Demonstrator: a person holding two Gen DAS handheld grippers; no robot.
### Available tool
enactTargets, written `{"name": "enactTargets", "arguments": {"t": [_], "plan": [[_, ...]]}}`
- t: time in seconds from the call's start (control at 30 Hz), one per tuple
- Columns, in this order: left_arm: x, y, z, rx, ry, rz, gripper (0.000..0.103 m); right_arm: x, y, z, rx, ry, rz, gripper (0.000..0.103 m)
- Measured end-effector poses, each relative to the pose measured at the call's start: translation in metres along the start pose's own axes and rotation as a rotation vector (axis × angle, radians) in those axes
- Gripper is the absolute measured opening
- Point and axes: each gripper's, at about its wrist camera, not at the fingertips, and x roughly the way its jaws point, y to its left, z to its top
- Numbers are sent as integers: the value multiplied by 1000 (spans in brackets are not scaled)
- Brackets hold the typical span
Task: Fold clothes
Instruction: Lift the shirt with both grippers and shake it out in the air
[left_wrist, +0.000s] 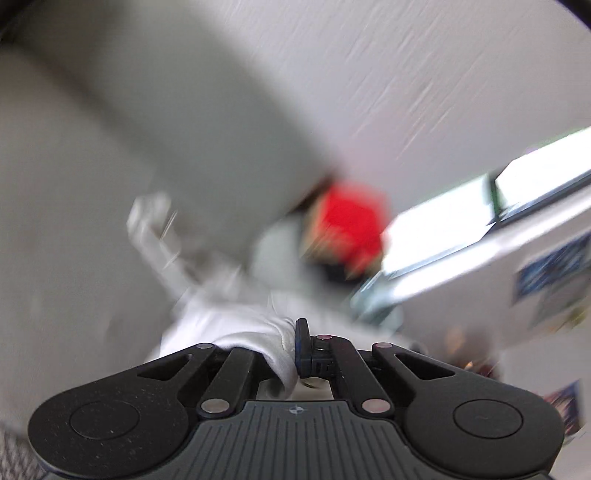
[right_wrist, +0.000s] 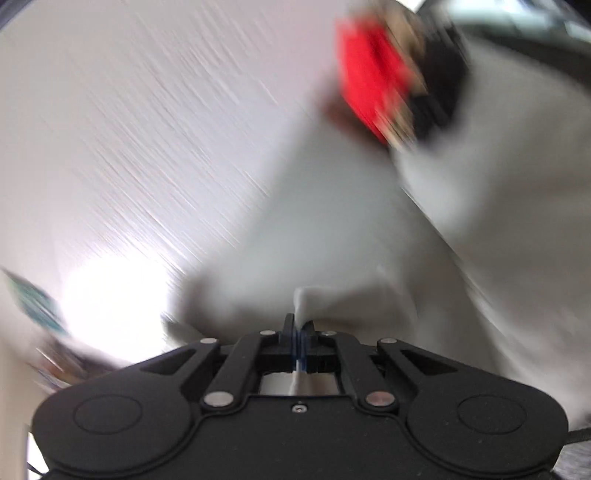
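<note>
left gripper (left_wrist: 295, 354) of black plastic pinching a bunched edge of the soft white cloth garment (left_wrist: 236, 332), jaws pressed together on it. cloth wrapped around the left finger and trailing away up and to the left, all smeared by blur.

right gripper (right_wrist: 298, 332) of black plastic also clamped on the same white cloth garment (right_wrist: 332, 240), jaws squeezed tight with a thin edge of cloth poking up between the blue pads. big sheet of cloth spreading up and to the right from the pinch.

garment held up in the air between both grippers, not lying flat on anything. pale ceiling or wall behind it in both views. both pictures very blurry, so likely a fast swing or shake.

something bright red (left_wrist: 351, 225) with dark parts past the cloth, too blurred to name. bright window (left_wrist: 461, 221) off to the right in the left view.

no neat fold to be seen anywhere. cloth loose and hanging, so folding looks far from finished for this piece. could fit spreading it out for a fold, or lifting it mid-fold; cannot tell which. no folded pile in view.
</note>
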Motion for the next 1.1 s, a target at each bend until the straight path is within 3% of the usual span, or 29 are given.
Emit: {"name": "enactTargets", "arguments": {"t": [0.07,0.13,0.23,0.37,0.43,0.63,0.67,0.77,0.97,1.03,1.1], "plan": [[-27,-22,19,-5,-82,-60,0,-42,30,18,3,-134,120,2],[-54,-44,39,-9,-164,-120,0,-76,50,21,-6,-225,175,2],[-94,-76,64,-10,-283,-203,0,-101,69,12,-42,-214,146,2],[-149,-106,44,72,-419,-331,0,-148,105,-7,-119,-287,300,2],[-171,-121,32,121,-492,-351,0,-174,126,-17,-193,-354,373,2],[-199,-140,18,154,-553,-409,0,-202,151,-34,-317,-403,428,2],[-198,-140,18,161,-557,-400,0,-199,152,-33,-327,-403,415,2],[-172,-126,31,136,-486,-259,0,-185,154,-28,-354,-400,368,2],[-38,-44,109,-89,-203,44,0,-41,121,15,-278,-243,65,2],[-8,-35,135,-115,-178,89,0,-1,120,36,-296,-240,-18,2],[-1,-50,156,-73,-221,87,0,36,120,55,-315,-242,-89,2]]}}
